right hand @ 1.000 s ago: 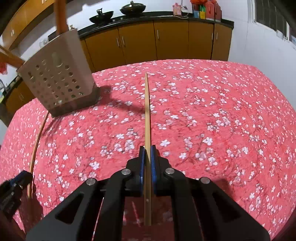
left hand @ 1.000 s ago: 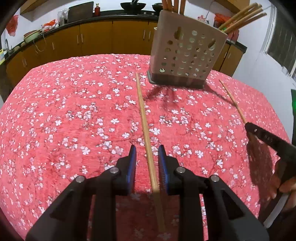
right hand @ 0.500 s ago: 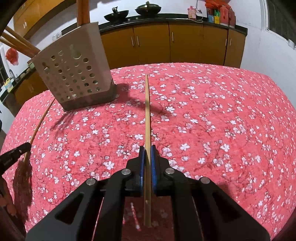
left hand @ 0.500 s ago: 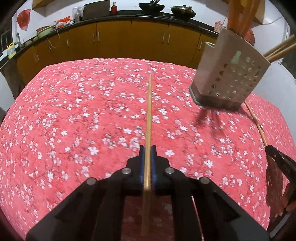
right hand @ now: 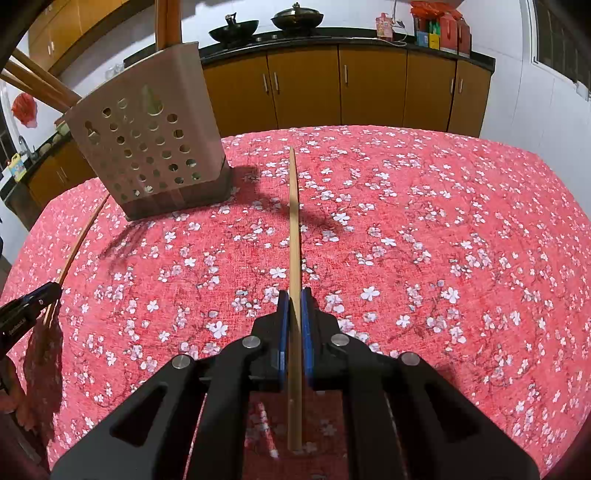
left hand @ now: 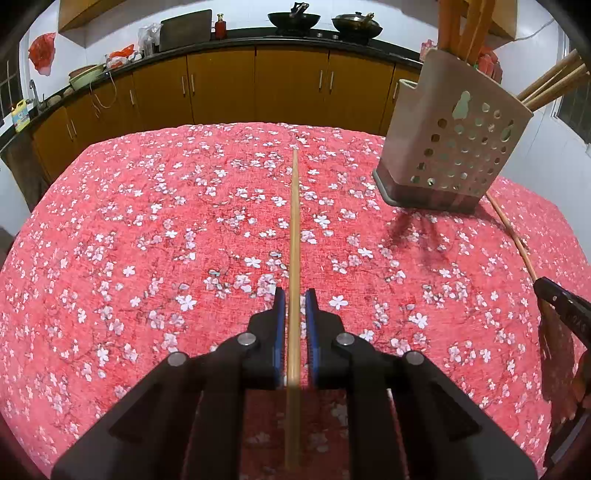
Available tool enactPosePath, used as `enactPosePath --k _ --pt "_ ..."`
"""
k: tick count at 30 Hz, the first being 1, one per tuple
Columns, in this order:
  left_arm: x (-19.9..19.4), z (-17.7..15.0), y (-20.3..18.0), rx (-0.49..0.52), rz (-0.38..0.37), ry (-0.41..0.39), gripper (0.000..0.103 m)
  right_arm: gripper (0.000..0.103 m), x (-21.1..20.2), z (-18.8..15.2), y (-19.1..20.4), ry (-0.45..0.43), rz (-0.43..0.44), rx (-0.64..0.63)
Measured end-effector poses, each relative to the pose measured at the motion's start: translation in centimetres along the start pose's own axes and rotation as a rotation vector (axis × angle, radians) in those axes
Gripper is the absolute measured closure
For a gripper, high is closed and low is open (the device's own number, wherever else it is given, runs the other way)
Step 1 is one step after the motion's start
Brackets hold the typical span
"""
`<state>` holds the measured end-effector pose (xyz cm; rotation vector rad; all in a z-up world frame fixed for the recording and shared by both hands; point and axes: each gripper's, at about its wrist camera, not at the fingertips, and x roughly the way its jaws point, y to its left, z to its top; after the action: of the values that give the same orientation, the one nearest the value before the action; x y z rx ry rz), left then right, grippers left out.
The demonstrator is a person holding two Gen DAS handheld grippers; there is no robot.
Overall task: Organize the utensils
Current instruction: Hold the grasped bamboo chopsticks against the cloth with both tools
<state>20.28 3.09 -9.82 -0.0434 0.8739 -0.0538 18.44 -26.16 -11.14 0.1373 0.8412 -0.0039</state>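
Little writing can be read: the side of the left tongs [left hand: 294,295], seen at the left edge of the right wrist view, carries a line of pale lettering too small to make out, and the yellow bottle [left hand: 20,115] by the far-left sink has a printed label that is equally illegible. The counter [left hand: 147,221] is covered by a nubbly red cloth printed with small white and pink blossoms. The jaws of the left tongs, lined with blue ribbed pads, are opening, with the first chopstick [left hand: 294,221] running between them and a thin gap showing on either side; it is a slim, straight, pale bamboo rod pointing away over the cloth. The right tongs [right hand: 294,297] are clamped on the second chopstick [right hand: 293,221], of the same smooth bamboo, which tapers toward its far tip. Between the two chopsticks, further back, stands the utensil holder [left hand: 454,147], a beige plastic box pierced with round and pear-shaped holes, set on a dark base and flaring toward the top; several wooden sticks and handles lean out of it. Behind the counter runs a row of glossy amber cabinets [left hand: 221,85] with slim metal handles under a black top, where two dark woks [left hand: 293,18] sit.
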Motion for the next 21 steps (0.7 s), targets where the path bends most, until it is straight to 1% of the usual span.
enactPosePath --k 19,21 --pt "-0.19 0.12 0.31 -0.021 -0.021 0.001 0.09 0.095 -0.06 0.02 0.18 0.0 -0.012 -0.009" --pt "-0.37 0.0 0.34 -0.012 -0.01 0.002 0.09 0.095 -0.07 -0.03 0.09 0.0 -0.01 -0.007"
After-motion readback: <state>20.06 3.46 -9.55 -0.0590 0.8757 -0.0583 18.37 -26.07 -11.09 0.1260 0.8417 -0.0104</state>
